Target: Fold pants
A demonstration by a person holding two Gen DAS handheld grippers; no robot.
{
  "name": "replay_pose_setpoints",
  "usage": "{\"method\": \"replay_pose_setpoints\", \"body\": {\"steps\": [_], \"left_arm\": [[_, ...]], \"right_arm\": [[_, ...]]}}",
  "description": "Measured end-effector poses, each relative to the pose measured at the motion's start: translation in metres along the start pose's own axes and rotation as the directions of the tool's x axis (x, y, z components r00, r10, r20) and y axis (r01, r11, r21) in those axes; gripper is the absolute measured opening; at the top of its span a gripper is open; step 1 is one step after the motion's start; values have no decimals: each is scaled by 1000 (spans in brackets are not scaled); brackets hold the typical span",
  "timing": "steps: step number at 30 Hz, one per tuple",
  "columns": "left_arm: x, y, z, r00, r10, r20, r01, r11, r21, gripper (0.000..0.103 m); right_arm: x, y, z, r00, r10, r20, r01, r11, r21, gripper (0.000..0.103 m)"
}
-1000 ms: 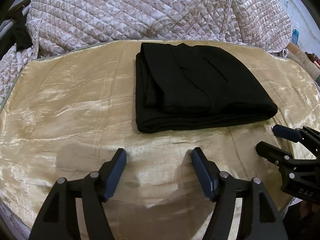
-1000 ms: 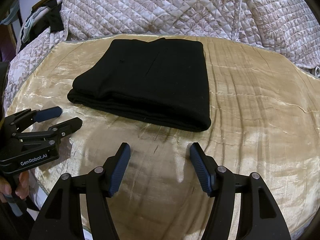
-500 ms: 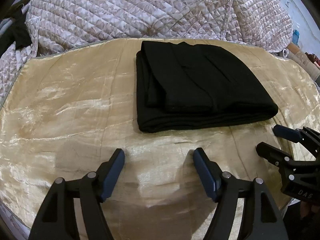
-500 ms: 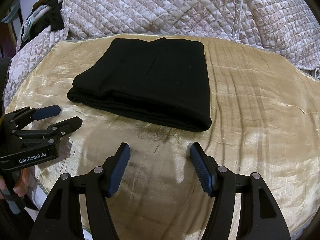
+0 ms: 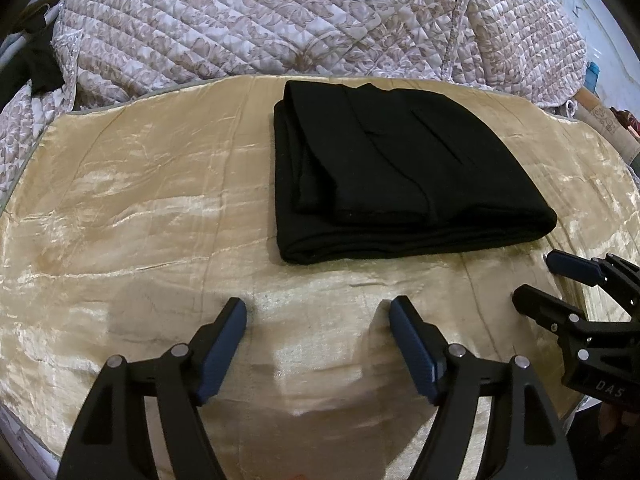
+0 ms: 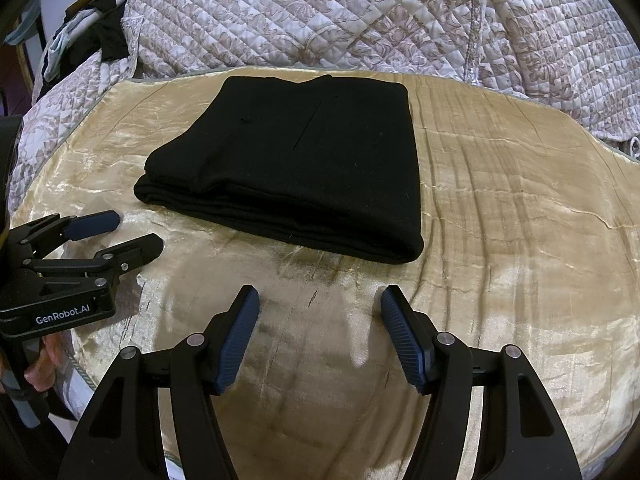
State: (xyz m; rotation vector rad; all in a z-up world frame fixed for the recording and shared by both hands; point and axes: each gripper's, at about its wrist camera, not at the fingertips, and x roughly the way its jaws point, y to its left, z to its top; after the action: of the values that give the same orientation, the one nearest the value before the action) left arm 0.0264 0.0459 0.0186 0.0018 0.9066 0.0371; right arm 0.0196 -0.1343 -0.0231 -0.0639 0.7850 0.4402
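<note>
Black pants lie folded into a flat rectangle on a shiny gold bedspread. They also show in the right wrist view. My left gripper is open and empty, hovering over the spread in front of the pants. My right gripper is open and empty, also in front of the pants. The right gripper shows at the right edge of the left wrist view. The left gripper shows at the left edge of the right wrist view.
A quilted floral cover is heaped behind the gold spread. Dark and light clothes lie at the far left. The bed's front edge runs just below both grippers.
Both grippers have drawn back slightly from the pants and stay open. The pants have not moved.
</note>
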Motion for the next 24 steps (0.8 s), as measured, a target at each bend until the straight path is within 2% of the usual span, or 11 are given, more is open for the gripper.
{"method": "replay_pose_setpoints", "body": {"steps": [24], "left_arm": [[1,-1,0,1000,8,0,-8,1000,10,78]], "right_arm": [[0,1,-1,1000,-5,0,5,1000,-5,64]]}}
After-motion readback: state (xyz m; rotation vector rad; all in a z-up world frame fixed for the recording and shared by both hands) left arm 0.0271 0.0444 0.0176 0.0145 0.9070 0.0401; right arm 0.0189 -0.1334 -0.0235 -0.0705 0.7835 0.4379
